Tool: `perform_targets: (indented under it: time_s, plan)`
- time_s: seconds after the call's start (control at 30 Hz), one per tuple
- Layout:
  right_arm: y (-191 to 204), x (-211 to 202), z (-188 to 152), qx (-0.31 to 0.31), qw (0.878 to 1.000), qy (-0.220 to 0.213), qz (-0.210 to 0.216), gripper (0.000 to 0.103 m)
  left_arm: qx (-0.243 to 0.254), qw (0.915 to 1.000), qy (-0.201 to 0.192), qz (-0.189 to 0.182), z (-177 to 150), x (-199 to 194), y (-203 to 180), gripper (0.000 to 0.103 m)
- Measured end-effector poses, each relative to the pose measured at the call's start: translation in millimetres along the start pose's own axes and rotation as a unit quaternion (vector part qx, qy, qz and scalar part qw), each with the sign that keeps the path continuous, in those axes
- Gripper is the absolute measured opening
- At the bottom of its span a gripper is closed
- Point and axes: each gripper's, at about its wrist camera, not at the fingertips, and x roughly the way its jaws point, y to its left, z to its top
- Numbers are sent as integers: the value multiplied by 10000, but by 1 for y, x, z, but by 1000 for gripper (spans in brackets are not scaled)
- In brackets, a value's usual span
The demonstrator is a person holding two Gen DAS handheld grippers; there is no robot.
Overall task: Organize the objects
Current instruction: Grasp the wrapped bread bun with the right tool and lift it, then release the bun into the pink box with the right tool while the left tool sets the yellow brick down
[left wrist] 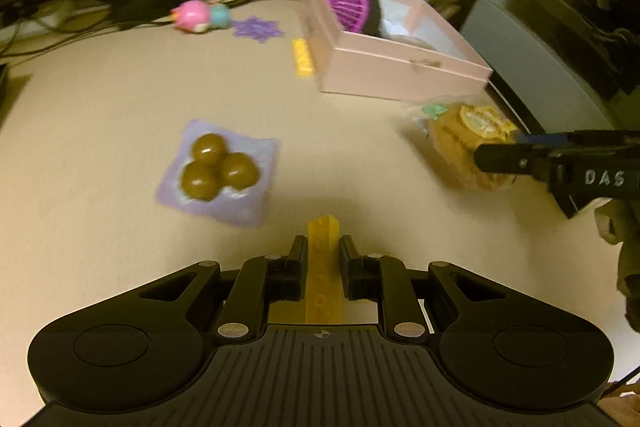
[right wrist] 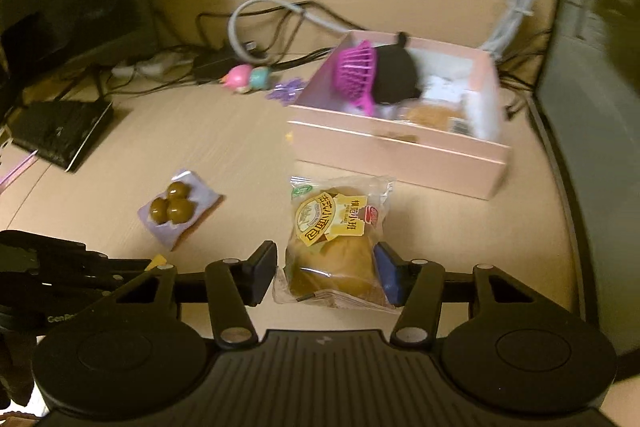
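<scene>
Left gripper [left wrist: 322,247] clamps a yellow block [left wrist: 323,267] (base hidden); right gripper [right wrist: 326,267] fingers grasp the bread packet [right wrist: 336,243].

Desk [right wrist: 240,131] — pale wood-grain laminate, matt. Bread packet [right wrist: 336,227] — clear glossy plastic film with printed paper-like label. Pouch of brown balls [left wrist: 218,171] — shiny lilac plastic. Pink box [left wrist: 400,67] — smooth matt card. Grippers — matt black plastic, ribbed housing.
</scene>
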Motion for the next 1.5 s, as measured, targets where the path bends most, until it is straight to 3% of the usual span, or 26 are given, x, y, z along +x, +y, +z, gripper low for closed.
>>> perform_targets:
  time_s: [0.2, 0.33, 0.53, 0.67, 0.7, 0.8, 0.87, 1.03, 1.13, 1.37, 1.5]
  plan:
    - [-20, -6, -12, 232, 9996, 33, -180, 50, 129, 9998, -79, -149, 9, -1, -11, 19]
    - [-30, -21, -16, 419, 9990, -55, -157, 50, 123, 9984, -341, -434, 28, -5, -17, 19]
    - [-46, -49, -20, 797, 9962, -344, -96, 50, 641, 9892, -1261, -374, 111, 0, -48, 19]
    - [-52, -61, -22, 893, 9946, -526, -111, 50, 545, 9785, -1923, -515, 165, 26, -61, 21]
    - [-53, -63, -23, 922, 9941, -563, -132, 50, 599, 9778, -1950, -478, 172, 38, -65, 21]
    - [-58, -62, -25, 1012, 9928, -608, -206, 50, 773, 9865, -1415, -291, 193, 84, -72, 24]
    - [-62, -61, -23, 1059, 9921, -631, -239, 50, 508, 9859, -1580, -199, 194, 88, -66, 25]
    - [-68, -57, -6, 1169, 9902, -758, -132, 50, -214, 9770, -2106, -242, 181, 54, -25, 25]
    - [-67, -56, 23, 1050, 9897, -970, -41, 49, -325, 9759, -2157, -8, 145, 27, 5, 25]
    - [-63, -21, 112, 740, 9829, -1650, -355, 51, -596, 9840, -1581, 568, 49, -11, 52, 25]
    - [-67, 28, 140, 924, 9890, -1114, -319, 67, -552, 9912, -945, 744, 17, -12, 68, 25]
